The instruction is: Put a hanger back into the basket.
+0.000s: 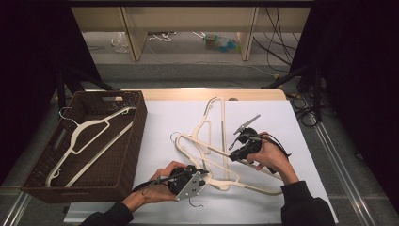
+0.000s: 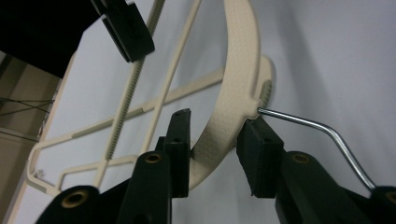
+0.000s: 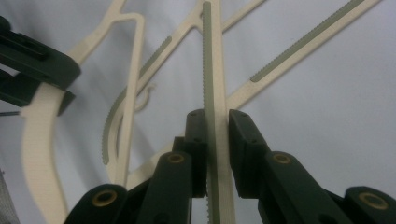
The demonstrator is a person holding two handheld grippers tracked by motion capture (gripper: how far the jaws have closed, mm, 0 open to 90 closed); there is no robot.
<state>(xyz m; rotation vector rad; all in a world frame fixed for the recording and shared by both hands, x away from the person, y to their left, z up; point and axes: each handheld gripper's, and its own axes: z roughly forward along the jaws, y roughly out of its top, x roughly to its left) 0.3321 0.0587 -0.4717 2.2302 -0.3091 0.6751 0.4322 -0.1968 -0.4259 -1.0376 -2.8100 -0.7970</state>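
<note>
While both hands work low over the white-covered counter (image 1: 263, 117), the whole business comes down to one cream plastic clothes hanger with a thin metal hook (image 1: 221, 174) and how it lies between the two sets of tongs. The left tongs (image 1: 200, 178) sit at the hanger's near end, by its neck, and in the left gripper view (image 2: 215, 154) their jaws straddle the curved, pebbled shoulder right where the wire hook (image 2: 327, 133) leaves the plastic; one pad looks to be touching, but there is a sliver of daylight on the other side, so I would call them closing in rather than clamped, and I cannot say for sure they have bitten. The right tongs (image 1: 235, 147) are farther up and to the right, and the right gripper view (image 3: 217, 140) shows them pressed together on the hanger's straight bar with the grey ribbed strip (image 3: 212, 93), which runs straight away from the jaws. So the long axis runs slantwise between the two hands, neck towards the left, bar towards the right. More cream hangers (image 1: 207, 127) lie crossed under and beyond it, tangled at the middle of the counter. The dark woven wicker basket (image 1: 136, 117) stands at the counter's left edge with another cream hanger (image 1: 91, 141) already lying inside, and the left hand (image 1: 162, 181) is the nearer one to it. My read: the hanger must come up level and swing leftward, neck leading.
</note>
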